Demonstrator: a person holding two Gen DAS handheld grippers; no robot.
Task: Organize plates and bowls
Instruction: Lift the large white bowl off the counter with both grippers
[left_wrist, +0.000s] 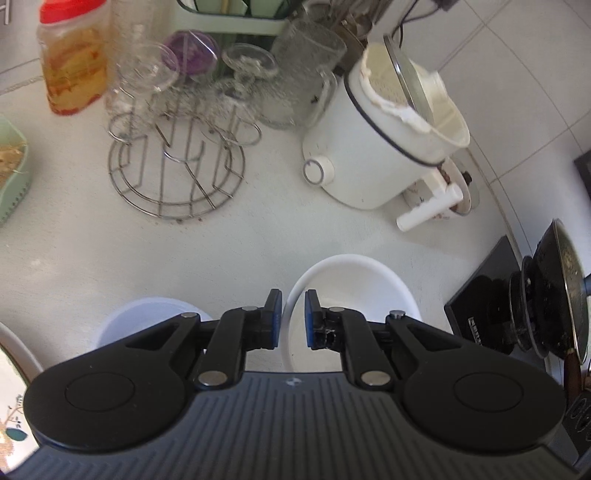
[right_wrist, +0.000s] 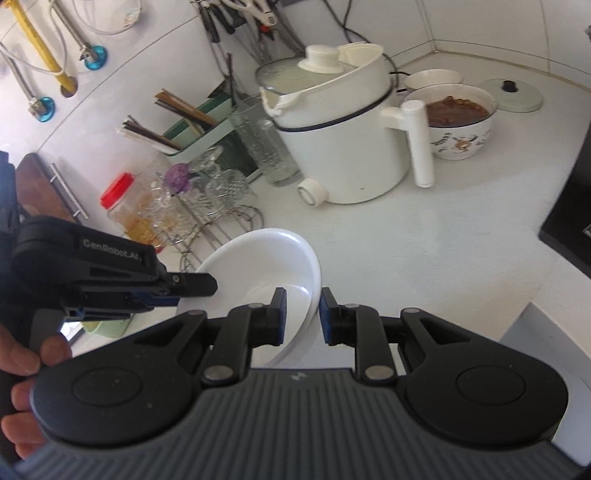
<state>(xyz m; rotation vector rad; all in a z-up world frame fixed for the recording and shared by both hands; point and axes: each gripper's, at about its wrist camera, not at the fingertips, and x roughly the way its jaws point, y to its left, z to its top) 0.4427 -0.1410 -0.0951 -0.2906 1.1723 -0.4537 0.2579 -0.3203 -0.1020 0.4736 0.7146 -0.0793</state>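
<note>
White kitchen surface (right_wrist: 424, 258) is seen in both wrist views, cluttered toward the tiled wall. Nearest to the cameras, a white bowl (right_wrist: 266, 266) is held tilted above the surface: in the right wrist view the left gripper (right_wrist: 192, 291) is seen entering from the left, its fingers closed on the bowl's near-left rim. In the left wrist view that rim passes between the blue pads of the left gripper (left_wrist: 293, 319). The right gripper (right_wrist: 303, 317) is set about the bowl's right edge with its fingers apart; the rim lies in the gap, and no firm contact can be made out. Just left of the held bowl, a pale bluish bowl (left_wrist: 147, 317) rests on the surface, and a patterned plate (left_wrist: 11, 417) is partly visible at the left edge. Farther back stand a wire cup rack (left_wrist: 177, 173) with glasses, a red-capped jar (left_wrist: 70, 59), a white electric pot (right_wrist: 343, 147) and a floral bowl (right_wrist: 458, 122) holding brown food. The task is judged to be at an early or middle stage: one bowl is lifted, nothing is seen stacked, and the other bowl and the plate are not yet gathered.
</note>
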